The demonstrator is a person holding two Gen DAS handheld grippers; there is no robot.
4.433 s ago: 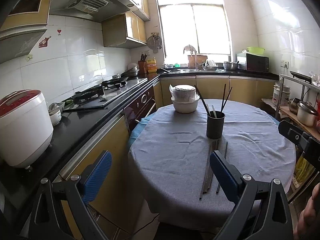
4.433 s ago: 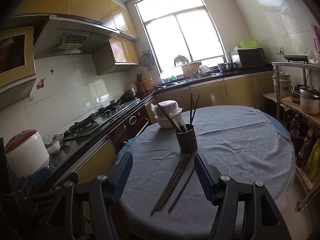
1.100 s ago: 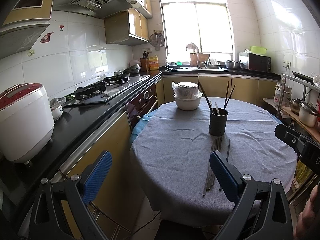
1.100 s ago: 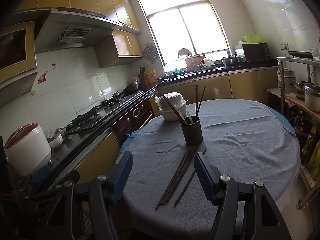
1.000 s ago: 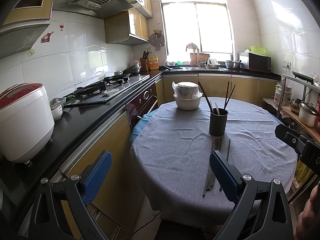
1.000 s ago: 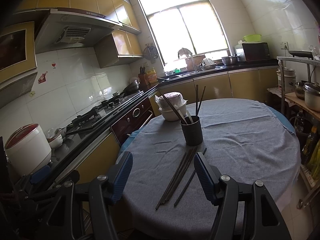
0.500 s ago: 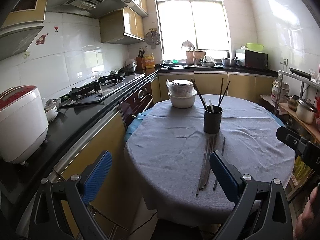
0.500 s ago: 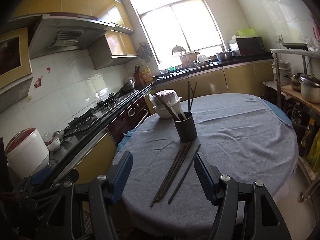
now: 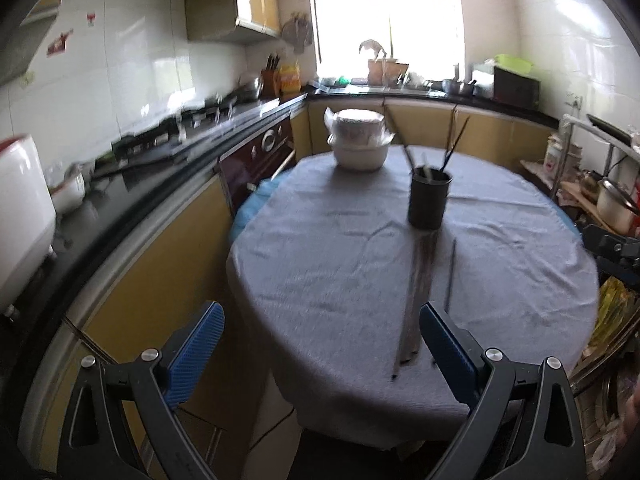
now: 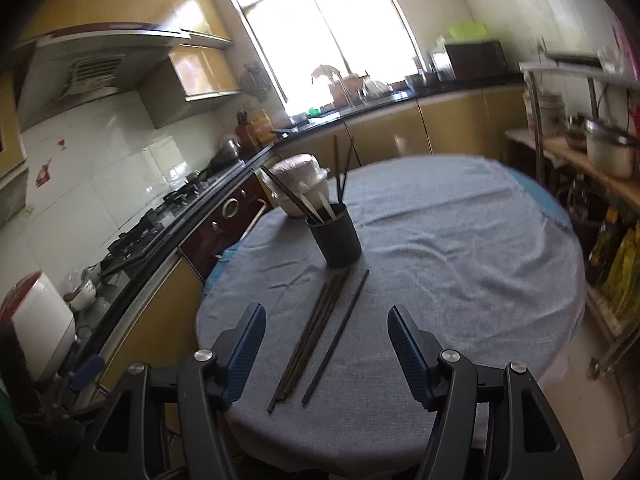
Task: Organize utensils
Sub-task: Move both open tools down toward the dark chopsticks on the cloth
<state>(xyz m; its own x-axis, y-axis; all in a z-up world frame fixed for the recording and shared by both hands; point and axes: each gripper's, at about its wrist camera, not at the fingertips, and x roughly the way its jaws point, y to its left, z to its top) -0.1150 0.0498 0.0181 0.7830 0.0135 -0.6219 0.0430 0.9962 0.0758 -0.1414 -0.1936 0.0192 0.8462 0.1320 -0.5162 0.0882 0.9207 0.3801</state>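
Now, the scene by parts:
Left tongs (image 9: 320,344): apart, nothing between the pads.
Right tongs (image 10: 326,340): apart, empty, above the bench edge.
Chopsticks (image 10: 316,332): lying loose on the grey-clothed bench (image 10: 460,260), just before the black holder (image 10: 338,240).
Holder: upright, with several utensils standing inside.

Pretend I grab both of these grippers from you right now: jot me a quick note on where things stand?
Left gripper: open, empty.
Right gripper: open, empty, aimed at the loose chopsticks.
Chopsticks lie on the grey tablecloth: a bundle plus one single stick beside it, just in front of the black holder cup.
Done: some utensils already stand in the cup.
Left: pick up the loose chopsticks and stand them in the cup.
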